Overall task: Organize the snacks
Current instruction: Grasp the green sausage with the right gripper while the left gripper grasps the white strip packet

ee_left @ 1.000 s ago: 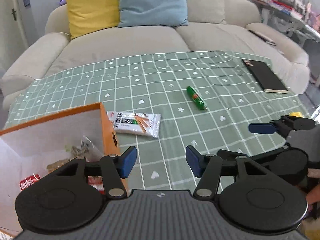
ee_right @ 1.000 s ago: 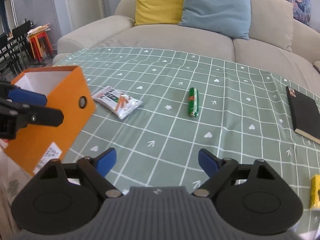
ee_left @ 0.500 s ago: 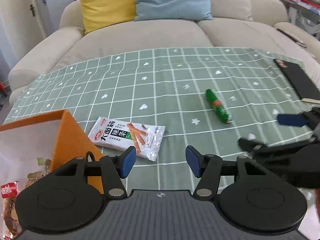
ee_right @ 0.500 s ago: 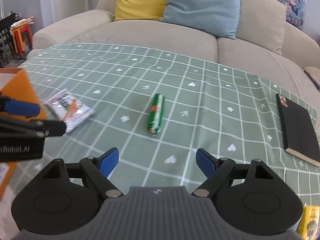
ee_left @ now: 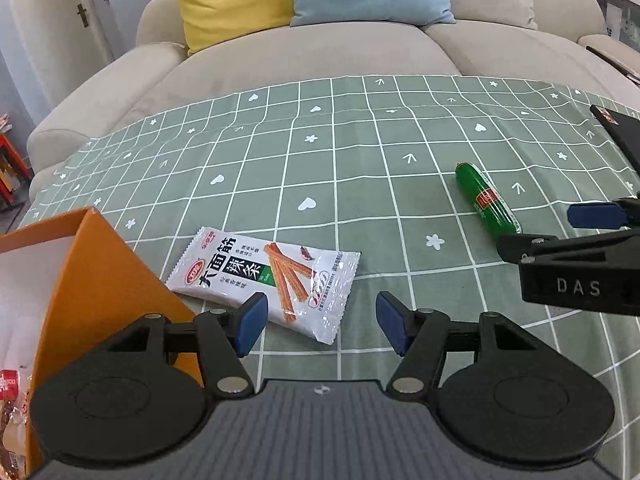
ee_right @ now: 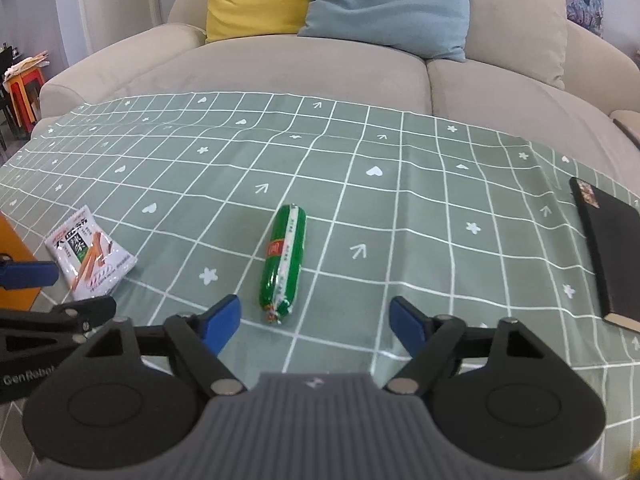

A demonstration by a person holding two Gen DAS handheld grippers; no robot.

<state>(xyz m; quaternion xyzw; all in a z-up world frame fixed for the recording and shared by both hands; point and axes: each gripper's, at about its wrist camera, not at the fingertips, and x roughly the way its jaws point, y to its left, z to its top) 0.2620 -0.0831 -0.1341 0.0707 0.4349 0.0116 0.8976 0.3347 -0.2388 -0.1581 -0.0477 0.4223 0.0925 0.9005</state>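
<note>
A white snack packet with orange sticks printed on it lies flat on the green checked tablecloth, beside the orange box. My left gripper is open and empty, just short of the packet's near edge. A green sausage stick lies in the middle of the cloth; it also shows in the left wrist view. My right gripper is open and empty, just short of the sausage's near end. The packet also shows in the right wrist view.
The orange box holds several wrapped snacks at the left edge. A black notebook lies at the right of the cloth. A beige sofa with a yellow and a blue cushion stands behind the table.
Both grippers have moved forward and lower: the left toward the white packet, the right toward the green sausage. Both stay open. Nothing on the table has moved.
</note>
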